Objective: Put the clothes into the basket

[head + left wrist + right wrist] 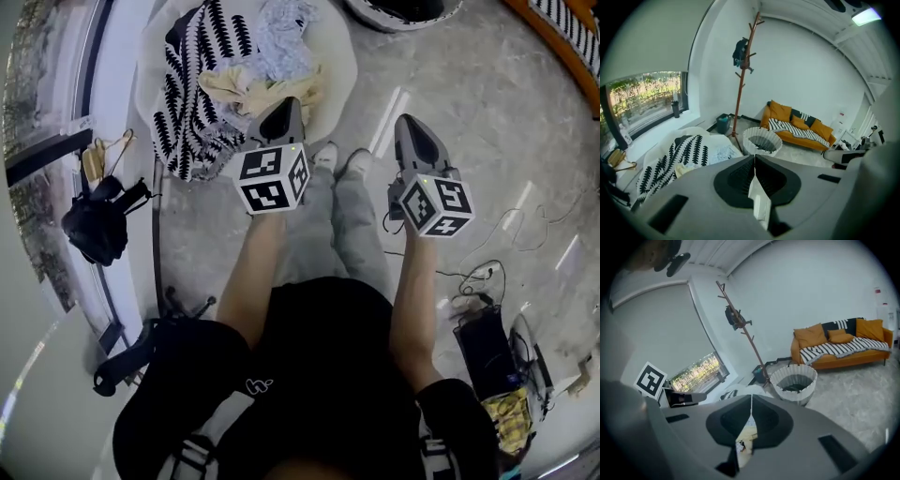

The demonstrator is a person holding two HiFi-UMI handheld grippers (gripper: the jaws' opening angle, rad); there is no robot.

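Note:
A pile of clothes lies on a white round cushion (339, 58): a black-and-white patterned cloth (199, 89), a cream garment (246, 89) and a pale blue-grey piece (281, 36). My left gripper (287, 105) is shut and empty, its tip over the near edge of the pile. My right gripper (411, 124) is shut and empty too, over bare floor to the right of the cushion. The white pleated basket (761, 140) stands on the floor beyond the cushion, in front of the sofa; the basket (793, 379) also shows in the right gripper view. Only its rim (403, 13) appears in the head view.
An orange sofa (797, 123) with a striped throw stands behind the basket. A wooden coat rack (742, 75) rises beside the cushion. A black bag (94, 227) and hangers (99, 156) lie by the window; cables (487, 274) trail on the floor at the right.

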